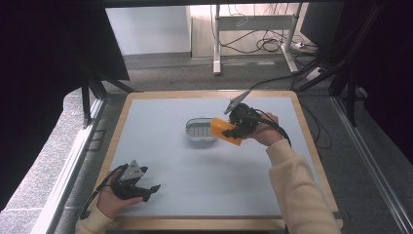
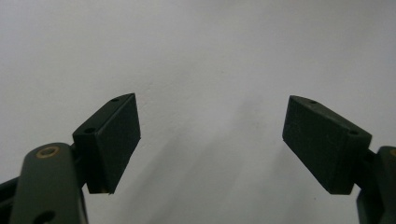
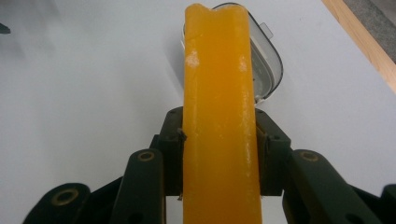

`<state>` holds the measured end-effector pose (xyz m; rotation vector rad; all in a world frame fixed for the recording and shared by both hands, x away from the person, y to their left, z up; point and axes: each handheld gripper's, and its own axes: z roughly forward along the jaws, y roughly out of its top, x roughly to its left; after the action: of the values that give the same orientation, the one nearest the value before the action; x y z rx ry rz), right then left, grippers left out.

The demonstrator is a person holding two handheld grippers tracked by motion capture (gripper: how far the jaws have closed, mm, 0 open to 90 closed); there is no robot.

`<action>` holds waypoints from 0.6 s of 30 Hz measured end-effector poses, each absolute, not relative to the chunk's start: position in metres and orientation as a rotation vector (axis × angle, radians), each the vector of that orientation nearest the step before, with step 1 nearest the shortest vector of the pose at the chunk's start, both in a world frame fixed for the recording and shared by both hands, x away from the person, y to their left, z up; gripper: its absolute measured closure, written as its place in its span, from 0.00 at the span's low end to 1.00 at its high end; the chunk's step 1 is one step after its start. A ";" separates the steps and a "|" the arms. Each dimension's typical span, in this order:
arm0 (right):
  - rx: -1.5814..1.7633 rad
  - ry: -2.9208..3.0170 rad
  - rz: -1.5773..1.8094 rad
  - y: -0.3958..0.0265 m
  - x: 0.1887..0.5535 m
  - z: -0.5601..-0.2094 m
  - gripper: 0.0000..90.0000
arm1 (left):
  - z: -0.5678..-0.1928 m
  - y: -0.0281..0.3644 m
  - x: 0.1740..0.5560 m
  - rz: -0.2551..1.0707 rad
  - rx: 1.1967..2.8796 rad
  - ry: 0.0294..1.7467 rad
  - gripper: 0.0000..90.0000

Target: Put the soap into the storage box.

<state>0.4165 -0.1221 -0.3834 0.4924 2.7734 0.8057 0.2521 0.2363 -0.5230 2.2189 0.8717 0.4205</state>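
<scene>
Near edge of the surface (image 1: 195, 175), left side: left gripper (image 1: 146, 191) sits low in the person's left hand (image 1: 109, 200), fingers (image 2: 112, 144) spread wide w/ nothing btwn them, just bare grey top in the left gripper view.

Farther in, right of centre: right gripper (image 1: 234, 132) in the right hand (image 1: 265, 131), fingers (image 3: 170, 154) clamped on both sides of an orange block (image 3: 219, 140). Block is held off the surface, its far end over the near rim of a small clear container (image 1: 200, 130), which sits abt mid-surface. Can't tell if block touches it.
</scene>
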 end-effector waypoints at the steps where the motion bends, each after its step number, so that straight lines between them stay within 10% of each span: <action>1: 0.488 2.777 0.808 -0.121 0.417 -0.383 0.68 | -0.523 0.236 0.252 0.420 2.219 0.871 0.21; 18: 0.446 2.798 0.817 -0.103 0.435 -0.386 0.68 | -0.523 0.237 0.252 0.419 2.216 0.870 0.21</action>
<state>0.4348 -0.1034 -0.3859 0.4462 2.7981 0.8166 0.2521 0.2365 -0.5229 2.2161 0.8701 0.4193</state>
